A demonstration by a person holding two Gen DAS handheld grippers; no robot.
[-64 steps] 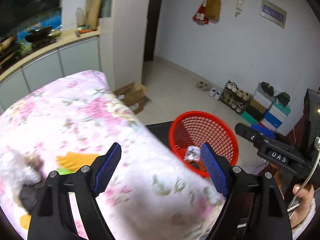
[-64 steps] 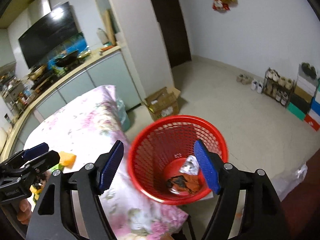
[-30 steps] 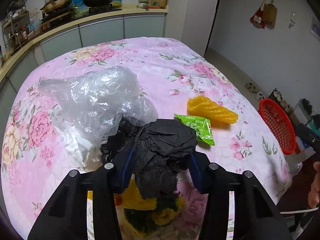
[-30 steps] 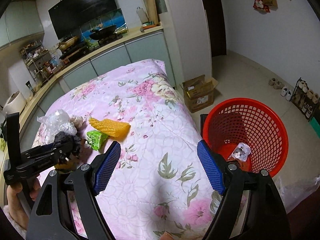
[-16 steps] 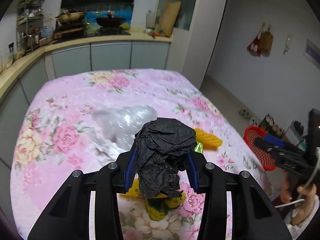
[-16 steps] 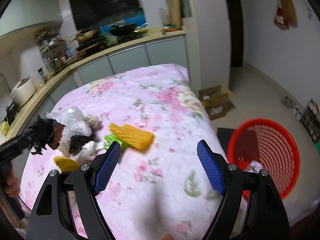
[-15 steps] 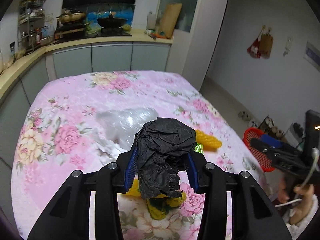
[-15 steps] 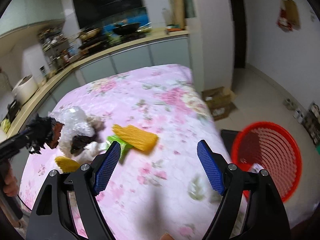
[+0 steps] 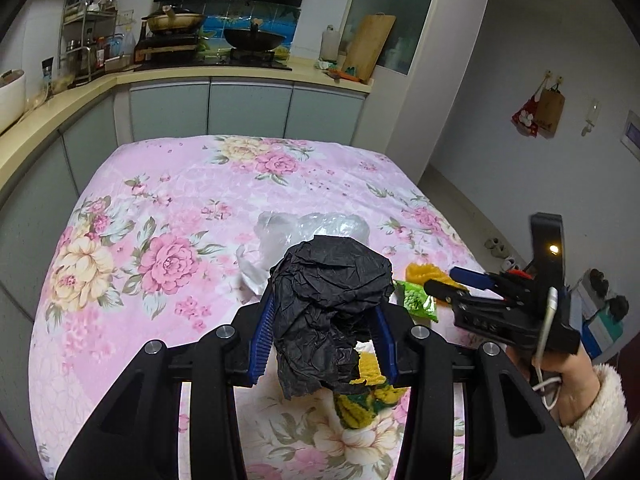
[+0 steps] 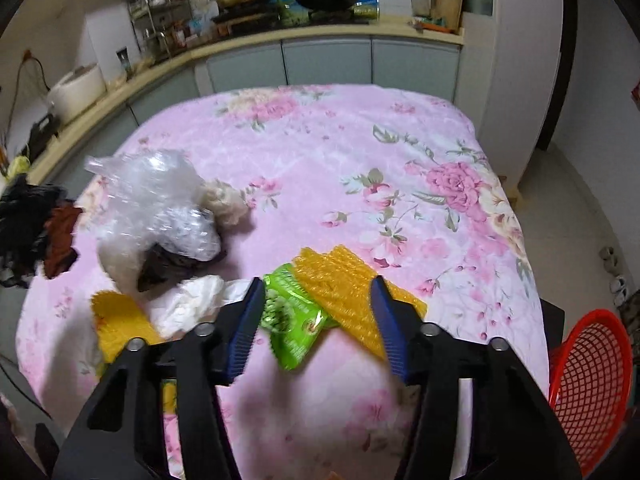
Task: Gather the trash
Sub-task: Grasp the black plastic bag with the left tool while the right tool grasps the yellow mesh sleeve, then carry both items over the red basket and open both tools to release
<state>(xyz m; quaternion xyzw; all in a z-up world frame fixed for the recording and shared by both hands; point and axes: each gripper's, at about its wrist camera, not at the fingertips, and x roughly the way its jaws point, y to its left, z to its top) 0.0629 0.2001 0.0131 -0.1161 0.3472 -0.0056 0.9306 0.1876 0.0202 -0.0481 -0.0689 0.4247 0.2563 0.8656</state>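
**Black wad gripped on one side, jaws closing over wrappers on the other**

Left wrist view: The left gripper is clenched on a crumpled black plastic wad, which bulges up above its blue pads and hangs down between them, clear of the pink floral bedcover below. Just beyond the wad lies a crumpled clear plastic bag. Directly under the jaws sits a yellow-and-green scrap. Ahead and to the right of the gripper, a green snack packet and a yellow ribbed wrapper lie touching each other, with the right gripper reaching in over them, carried by a hand in a fluffy white sleeve.

Right wrist view: The right gripper has its jaws closing, the green snack packet and the yellow ribbed wrapper lying between the blue pads; the pads do not press on either yet. Ahead and to the left rests the clear plastic bag, with dark scraps tucked under it and a white tuft beside it. Nearer on the left lie white crumpled paper and another yellow wrapper. At the far left edge the black wad shows, blurred. Down to the right of the gripper, off the bed's edge, stands the red mesh basket.
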